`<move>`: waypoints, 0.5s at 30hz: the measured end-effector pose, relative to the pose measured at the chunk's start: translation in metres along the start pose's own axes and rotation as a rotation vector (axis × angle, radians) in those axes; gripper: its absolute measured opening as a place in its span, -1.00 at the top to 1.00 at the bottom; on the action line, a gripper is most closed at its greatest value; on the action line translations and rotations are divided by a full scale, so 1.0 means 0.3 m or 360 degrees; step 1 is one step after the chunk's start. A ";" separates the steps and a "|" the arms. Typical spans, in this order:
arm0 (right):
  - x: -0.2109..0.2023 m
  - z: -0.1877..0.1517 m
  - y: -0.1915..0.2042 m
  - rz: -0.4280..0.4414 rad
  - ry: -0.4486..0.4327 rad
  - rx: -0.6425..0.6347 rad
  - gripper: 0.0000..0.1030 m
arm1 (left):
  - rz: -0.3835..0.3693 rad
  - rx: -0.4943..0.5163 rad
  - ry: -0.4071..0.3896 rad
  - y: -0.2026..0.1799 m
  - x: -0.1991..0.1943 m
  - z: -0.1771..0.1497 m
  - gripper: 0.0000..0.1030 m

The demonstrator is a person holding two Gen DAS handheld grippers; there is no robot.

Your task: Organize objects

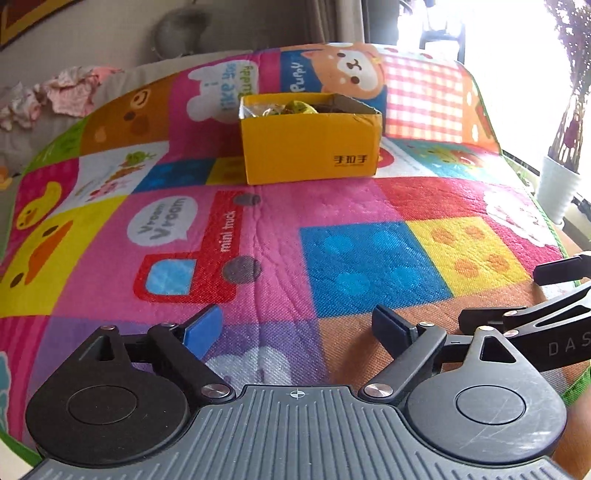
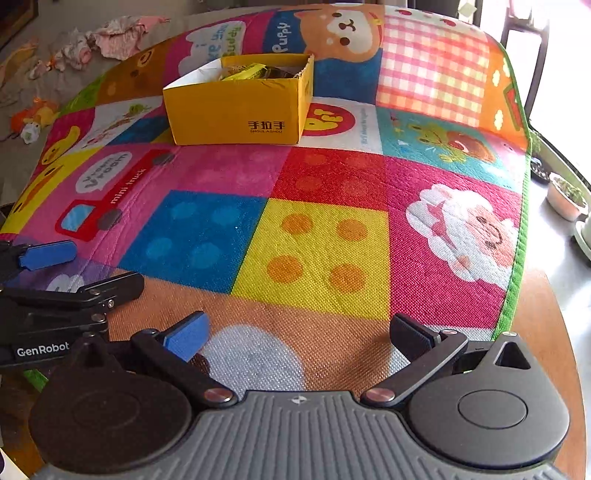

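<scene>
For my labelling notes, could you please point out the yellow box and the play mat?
yellow box [image 2: 232, 110]: right wrist view, front wall above the print.
play mat [image 2: 314, 251]: right wrist view, yellow dotted square.

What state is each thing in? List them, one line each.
Yellow box: open-topped, upright on the mat, small items inside.
Play mat: spread flat, slightly creased.
Left gripper: open, holding nothing.
Right gripper: open, holding nothing.
Clothes: crumpled beyond the mat.
</scene>
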State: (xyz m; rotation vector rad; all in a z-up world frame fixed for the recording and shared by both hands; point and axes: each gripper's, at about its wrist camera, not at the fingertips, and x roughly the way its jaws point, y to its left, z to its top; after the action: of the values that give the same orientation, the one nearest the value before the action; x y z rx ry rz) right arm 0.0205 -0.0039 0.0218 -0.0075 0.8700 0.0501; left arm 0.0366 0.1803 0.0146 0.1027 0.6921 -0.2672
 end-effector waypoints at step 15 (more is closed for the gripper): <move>0.043 -0.011 -0.056 0.0002 -0.0282 0.0012 -1.00 | 0.0102 -0.0097 -0.0020 -0.018 0.030 0.016 -0.87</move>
State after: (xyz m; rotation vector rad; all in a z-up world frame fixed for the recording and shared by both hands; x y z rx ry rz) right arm 0.0271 -0.0203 0.0095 0.0048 0.6931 0.0479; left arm 0.0449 0.1725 0.0124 0.0645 0.6825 -0.1851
